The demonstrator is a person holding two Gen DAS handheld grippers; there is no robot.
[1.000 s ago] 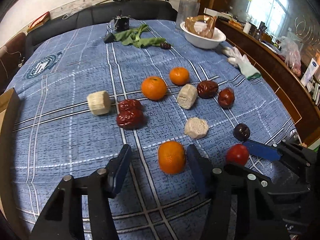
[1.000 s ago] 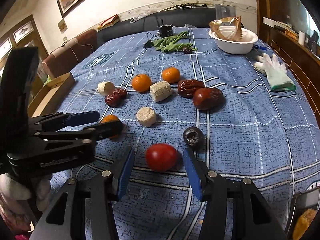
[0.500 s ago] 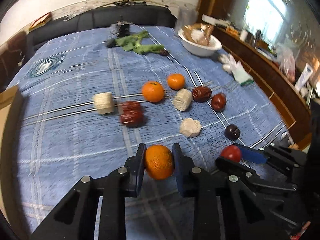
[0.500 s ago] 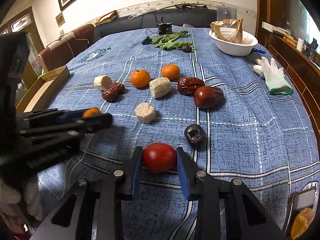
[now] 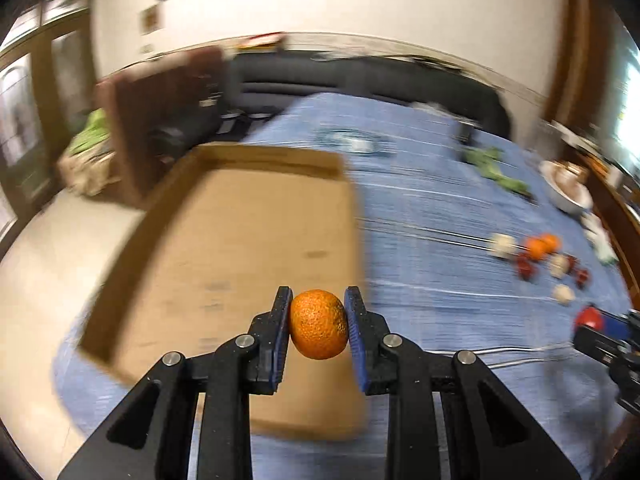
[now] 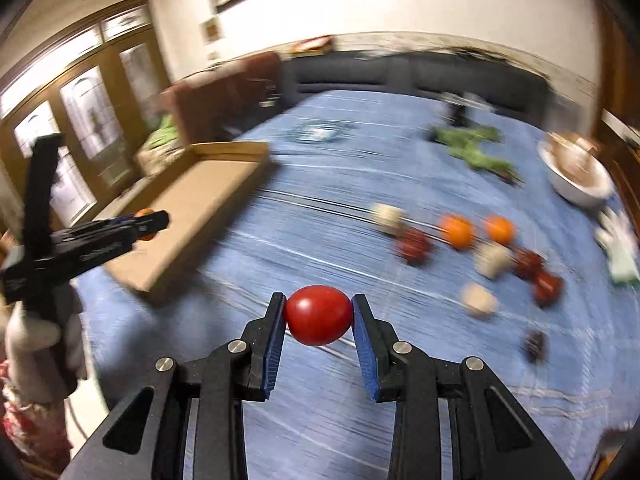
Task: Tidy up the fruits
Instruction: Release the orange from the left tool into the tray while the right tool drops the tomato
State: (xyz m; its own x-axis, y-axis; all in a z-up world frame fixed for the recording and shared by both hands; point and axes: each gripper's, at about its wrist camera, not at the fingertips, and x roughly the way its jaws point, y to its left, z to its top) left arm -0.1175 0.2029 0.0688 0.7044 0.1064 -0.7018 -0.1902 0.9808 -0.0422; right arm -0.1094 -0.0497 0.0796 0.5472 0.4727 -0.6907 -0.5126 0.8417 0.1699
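Observation:
My left gripper [image 5: 319, 330] is shut on an orange mandarin [image 5: 319, 330] and holds it above the near edge of a flat cardboard box [image 5: 240, 240] at the table's left side. My right gripper [image 6: 319, 315] is shut on a red tomato [image 6: 319, 315], lifted over the blue cloth. From the right wrist view the left gripper [image 6: 146, 224] shows at far left beside the box [image 6: 200, 188]. Two mandarins [image 6: 458, 231], dark red dates [image 6: 414, 244] and pale chunks [image 6: 478, 300] lie on the cloth at right.
A white bowl [image 6: 576, 184] and green leaves [image 6: 476, 148] sit at the back right, a white glove [image 6: 620, 252] at the right edge. A dark sofa [image 5: 360, 76] runs behind the table. Both views are motion-blurred.
Both grippers closed on their fruit, lifted it off the cloth and swung left towards the cardboard box. The left one now hangs over the box.

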